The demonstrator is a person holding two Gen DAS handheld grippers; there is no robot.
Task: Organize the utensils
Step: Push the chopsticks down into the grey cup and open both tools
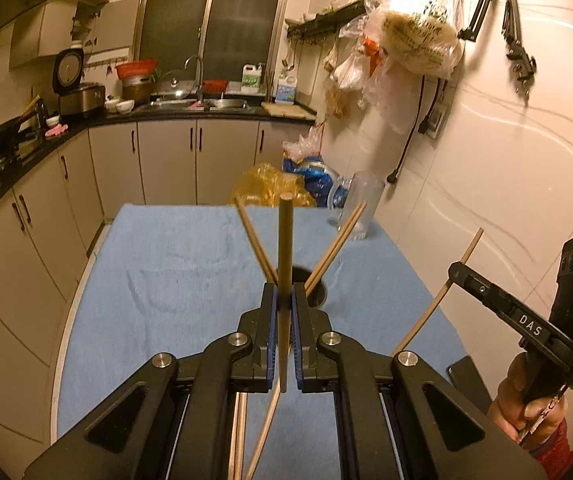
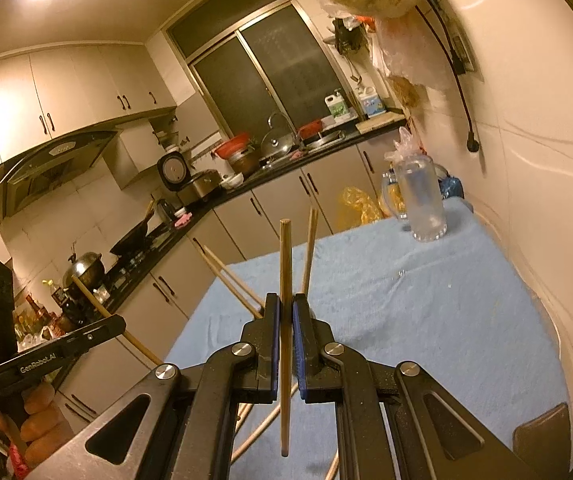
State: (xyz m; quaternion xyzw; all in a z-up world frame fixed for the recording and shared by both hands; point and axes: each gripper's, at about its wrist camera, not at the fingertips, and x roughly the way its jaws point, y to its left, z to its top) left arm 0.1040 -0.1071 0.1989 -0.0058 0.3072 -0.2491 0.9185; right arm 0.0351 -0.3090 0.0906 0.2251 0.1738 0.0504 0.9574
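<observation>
In the left wrist view my left gripper [image 1: 285,290] is shut on a wooden chopstick [image 1: 285,240] that stands upright between its blue pads. Just behind it a dark round holder [image 1: 319,280] on the blue cloth [image 1: 174,264] has several chopsticks leaning out, such as one to the right [image 1: 338,240]. The right gripper [image 1: 455,271] at the right edge pinches a slanted chopstick [image 1: 430,308]. In the right wrist view my right gripper [image 2: 285,302] is shut on an upright chopstick [image 2: 285,256]. The left gripper [image 2: 120,323] shows at the left, clamped on its chopstick [image 2: 94,298].
A clear glass mug [image 2: 422,200] stands at the table's far right corner. Loose chopsticks [image 1: 264,428] show under the left gripper. A dark flat object [image 2: 542,430] lies near the front right. The tiled wall [image 2: 546,184] runs along the table's right side; cabinets [image 1: 166,160] stand beyond.
</observation>
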